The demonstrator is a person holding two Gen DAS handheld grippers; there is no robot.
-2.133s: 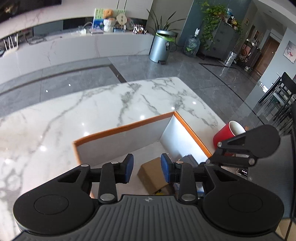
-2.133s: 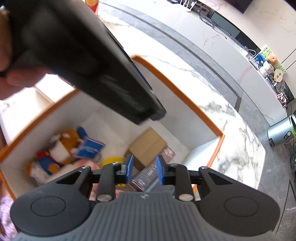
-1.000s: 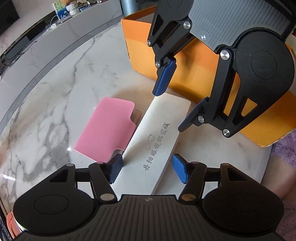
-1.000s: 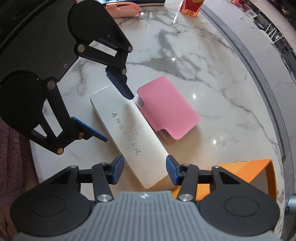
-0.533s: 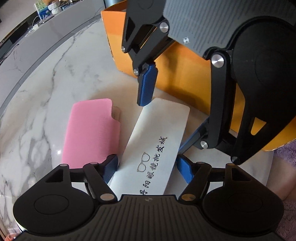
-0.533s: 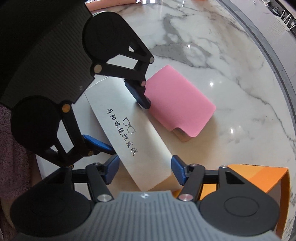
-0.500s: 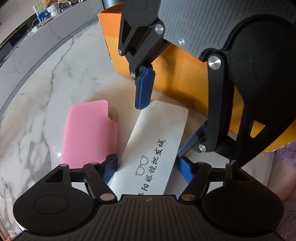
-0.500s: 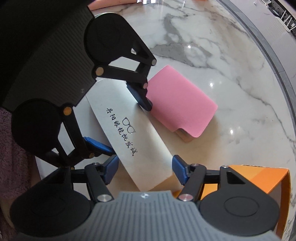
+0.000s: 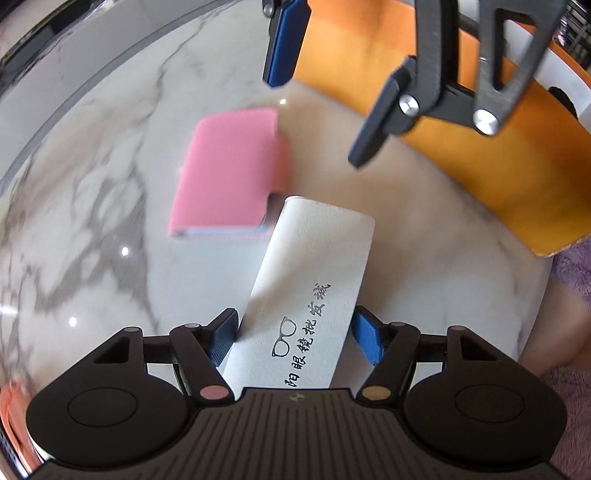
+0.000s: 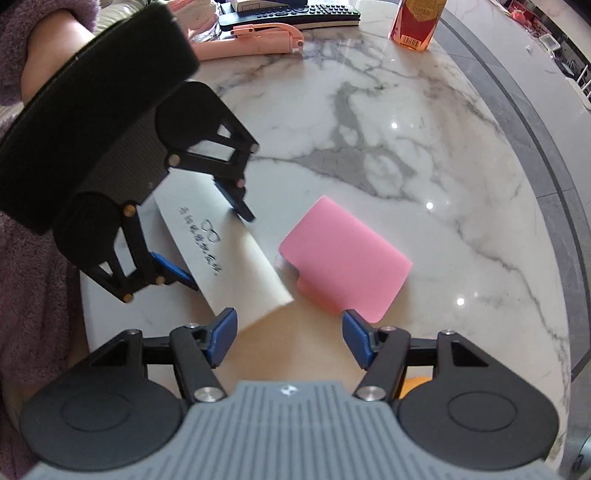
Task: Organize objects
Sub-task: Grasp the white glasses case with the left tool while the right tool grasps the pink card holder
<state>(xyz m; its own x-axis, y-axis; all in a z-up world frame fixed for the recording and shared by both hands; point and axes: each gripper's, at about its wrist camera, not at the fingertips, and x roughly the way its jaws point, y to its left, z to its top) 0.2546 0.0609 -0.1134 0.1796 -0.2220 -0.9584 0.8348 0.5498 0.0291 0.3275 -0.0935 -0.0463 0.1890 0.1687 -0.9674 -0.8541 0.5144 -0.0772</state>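
The left tongs (image 9: 293,336) point steeply down over a marble table (image 9: 110,155), with the near end of a long white glasses case (image 9: 314,280) between the two blue pads. The jaws are closing on it at this moment. The left pad looks to be against the case's edge; whether the right pad touches cannot be told. The case bears a small drawing of spectacles and a line of black characters, and its far end juts out past the tongs at an angle.

Just beside that far end, on the table, lies a pink card holder (image 9: 231,173); the two look close but whether they touch is unclear. Beyond them stands an orange box (image 9: 480,155) with a white inside.

The right tongs (image 10: 288,338) hang above the other end of the case, jaws wide and nothing between them; the case's corner lies just ahead of the left pad without being gripped. In the right wrist view the table behind carries a pink folding tool (image 10: 255,40), a dark keyboard (image 10: 291,16) and a red carton (image 10: 417,22). A purple fleece sleeve (image 10: 33,295) shows at the left edge.
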